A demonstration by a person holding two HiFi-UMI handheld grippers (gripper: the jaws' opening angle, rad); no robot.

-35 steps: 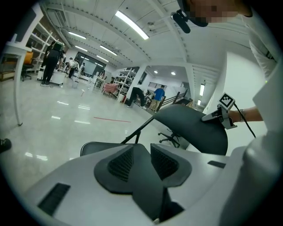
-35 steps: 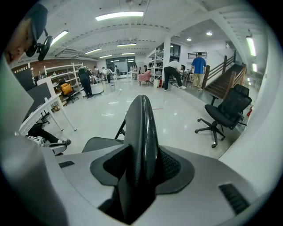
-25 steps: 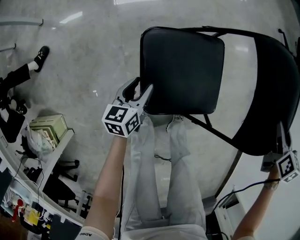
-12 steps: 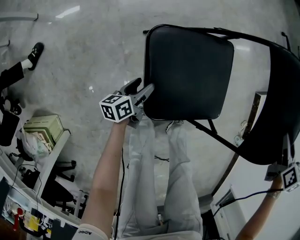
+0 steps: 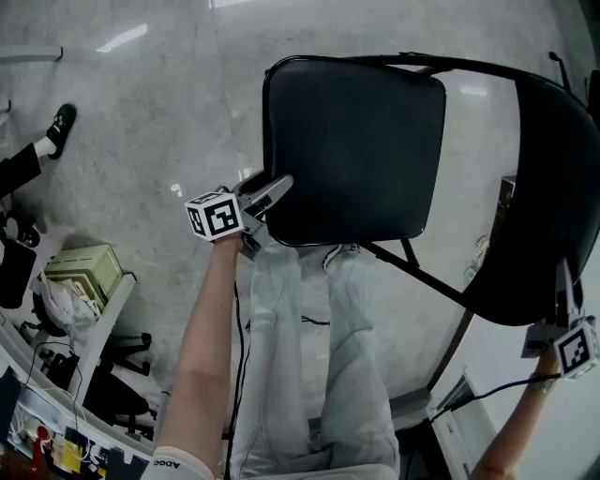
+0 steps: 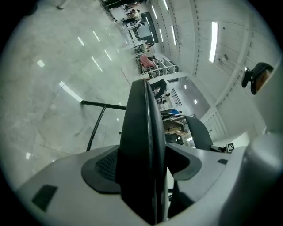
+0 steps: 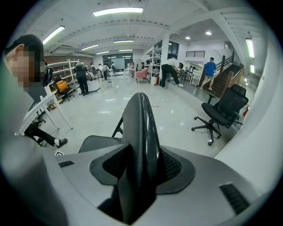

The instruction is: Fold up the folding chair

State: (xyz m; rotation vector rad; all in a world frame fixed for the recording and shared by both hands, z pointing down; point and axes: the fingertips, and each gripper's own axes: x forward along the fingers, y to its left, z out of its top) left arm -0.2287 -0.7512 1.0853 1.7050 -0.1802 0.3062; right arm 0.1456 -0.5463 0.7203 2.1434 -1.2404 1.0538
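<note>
Grey polished floor (image 5: 141,112); left claw (image 5: 272,195) just opening around seat (image 5: 352,150), right claw (image 5: 563,286) pinching backrest (image 5: 553,187).

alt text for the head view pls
Looking down at a black folding chair over a grey floor. The left gripper has the seat edge between jaws that have just been opening; the right gripper is shut on the backrest.

Folding chair (image 5: 352,141), left gripper (image 5: 270,199) at seat corner

Ceiling strip lights (image 7: 118,11) give bright, even light; their streaks glare on the glossy floor (image 5: 141,122) left of the chair seat (image 5: 352,150). Gripper views bulge fisheye, with black corners.
</note>
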